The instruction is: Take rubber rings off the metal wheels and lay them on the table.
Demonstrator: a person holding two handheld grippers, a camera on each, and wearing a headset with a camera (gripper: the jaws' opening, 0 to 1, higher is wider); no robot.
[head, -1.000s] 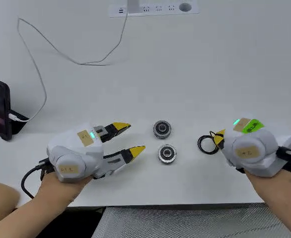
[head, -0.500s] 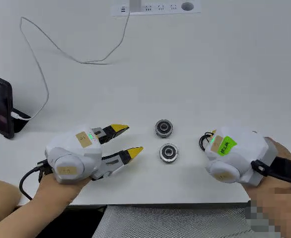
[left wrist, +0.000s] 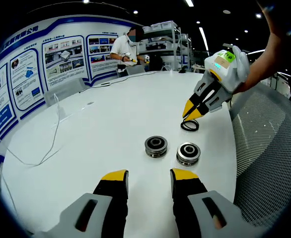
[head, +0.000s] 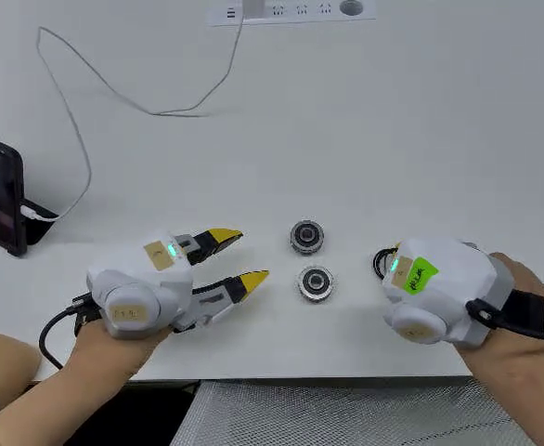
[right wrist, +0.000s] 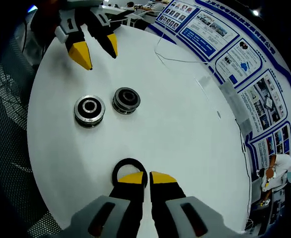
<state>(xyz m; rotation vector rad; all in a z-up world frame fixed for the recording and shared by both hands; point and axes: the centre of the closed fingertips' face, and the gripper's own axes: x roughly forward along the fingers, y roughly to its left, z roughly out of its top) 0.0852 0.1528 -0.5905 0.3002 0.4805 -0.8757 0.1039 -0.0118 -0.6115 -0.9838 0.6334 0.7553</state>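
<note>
Right gripper [right wrist: 146,181] has rolled over the rubber ring [right wrist: 128,160], lying on the table [head: 365,149] just right of the metal wheels [head: 306,237]
We judge this ring delivered; right jaws together at its rim, pinching or not we cannot tell; left gripper [head: 242,255] waits left of the wheels, jaws apart

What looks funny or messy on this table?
Nothing stands out. The far wheel and near wheel sit flat and close together on the table. A black ring lies flat at the tips of the right hand-held gripper. Nothing looks spilled or broken.
</note>
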